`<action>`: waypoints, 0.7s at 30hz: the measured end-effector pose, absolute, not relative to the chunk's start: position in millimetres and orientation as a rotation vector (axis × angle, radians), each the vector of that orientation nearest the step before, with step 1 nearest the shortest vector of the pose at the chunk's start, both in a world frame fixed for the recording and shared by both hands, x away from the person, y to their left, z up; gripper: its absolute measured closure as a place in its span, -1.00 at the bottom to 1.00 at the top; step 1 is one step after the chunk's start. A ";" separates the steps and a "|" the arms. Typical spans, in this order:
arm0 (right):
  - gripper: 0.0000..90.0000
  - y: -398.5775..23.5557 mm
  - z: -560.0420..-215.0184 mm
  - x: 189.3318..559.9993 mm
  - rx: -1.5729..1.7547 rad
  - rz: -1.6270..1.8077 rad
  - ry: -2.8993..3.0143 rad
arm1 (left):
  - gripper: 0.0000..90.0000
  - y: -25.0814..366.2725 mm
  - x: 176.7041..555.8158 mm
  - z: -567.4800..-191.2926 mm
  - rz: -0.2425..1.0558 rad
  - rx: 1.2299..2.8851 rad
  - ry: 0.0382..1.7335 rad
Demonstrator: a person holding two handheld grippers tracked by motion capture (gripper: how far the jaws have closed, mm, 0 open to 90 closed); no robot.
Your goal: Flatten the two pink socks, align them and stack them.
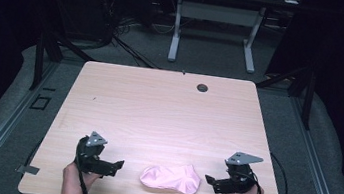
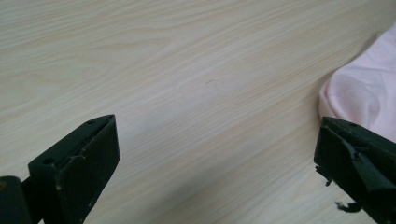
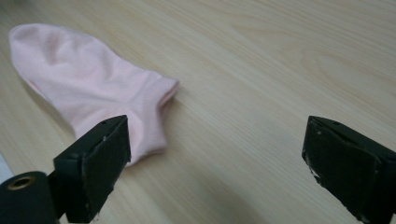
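I stand at the near edge of a pale wooden table, holding a two-jaw gripper in each hand. My forearms come up from the bottom of the high view.

Nearest to me, close to the table's front edge and between my two tools, lies a pink sock. It rests flat on the wood, slightly rumpled, with nothing touching it.

My left gripper sits just to the left of the sock, a small gap of bare wood between them. Its jaws stand wide apart and grip nothing. In the left gripper view, only plain wood grain lies between the two black jaws, and the sock shows as a soft pink edge at the right, partly behind the right-hand jaw.

My right gripper sits just to the right of the sock, pointing inward toward it. Its jaws are also spread wide and empty. In the right gripper view, the sock stretches away to the upper left, and its open cuff end lies nearest, next to the left-hand jaw. Whether that jaw touches the fabric, I cannot tell. Bare wood lies between the two jaws.

Farther off, the tabletop is bare wood, with a small round cable hole near its far edge. Beyond the table, a grey floor carries the white legs of another desk, and dark cables trail on the left.
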State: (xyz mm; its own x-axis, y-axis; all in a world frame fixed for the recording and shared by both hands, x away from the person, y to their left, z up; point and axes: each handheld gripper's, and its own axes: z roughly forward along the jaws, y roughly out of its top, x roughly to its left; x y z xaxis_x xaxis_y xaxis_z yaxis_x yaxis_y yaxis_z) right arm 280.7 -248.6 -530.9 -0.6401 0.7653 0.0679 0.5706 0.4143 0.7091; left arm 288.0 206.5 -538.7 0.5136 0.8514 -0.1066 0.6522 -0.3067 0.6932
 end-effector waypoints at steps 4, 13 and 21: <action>-0.89 -270.3 -534.6 281.2 1.227 1.027 2.319 | -0.99 224.8 287.9 -549.8 0.392 2.051 1.285; -0.93 -311.1 -562.8 295.7 1.377 0.899 2.198 | -0.99 257.3 293.1 -582.1 0.486 1.994 1.421; -0.96 -322.6 -586.9 304.1 1.415 0.882 2.170 | -1.00 262.1 294.8 -592.8 0.592 1.968 1.439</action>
